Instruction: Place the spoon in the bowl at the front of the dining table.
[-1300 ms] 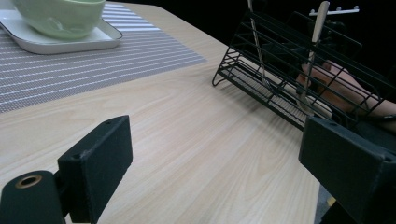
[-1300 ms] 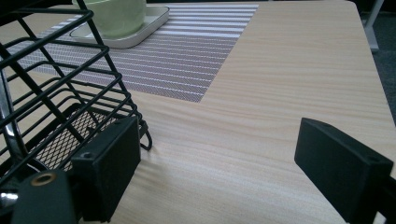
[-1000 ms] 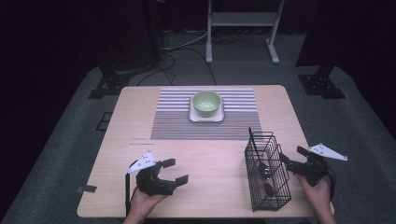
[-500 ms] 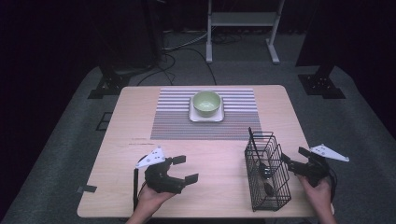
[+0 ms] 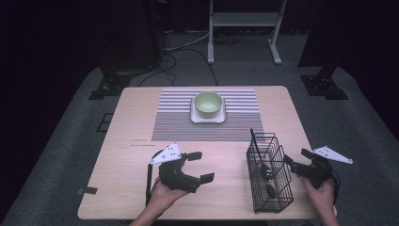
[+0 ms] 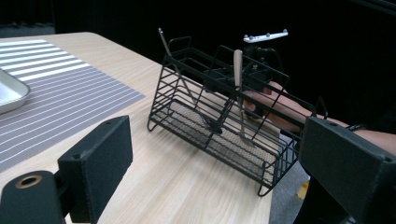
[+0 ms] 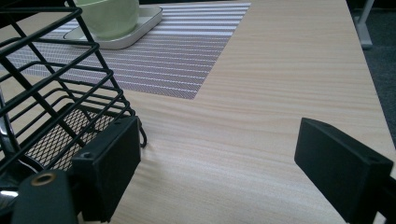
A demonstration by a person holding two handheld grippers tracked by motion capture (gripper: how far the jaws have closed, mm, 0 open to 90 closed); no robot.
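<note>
The wire basket (image 5: 269,173) stands near the worktop's (image 5: 141,122) front edge; the right claw (image 5: 292,165), wide open and empty, sits against it; the left claw (image 5: 200,165) gapes empty; a careless nudge could topple it, spilling 2 utensils (image 6: 240,93).

Pale wood table (image 5: 141,117), rectangular with rounded corners, standing on grey carpet. Striped grey-and-white placemat (image 5: 174,125) lies on it, its far side at the far edge, roughly centred between the left and right edges. White square tray (image 5: 194,116) sits on the mat's far half, a green bowl (image 5: 208,103) on the tray. Black wire basket (image 5: 269,175) stands on bare wood near the near right corner, long side running toward the near edge, just clear of the mat's near right corner. Utensils stand inside it; kinds unclear. Dark tab (image 5: 87,190) sticks out at the near left corner.
</note>
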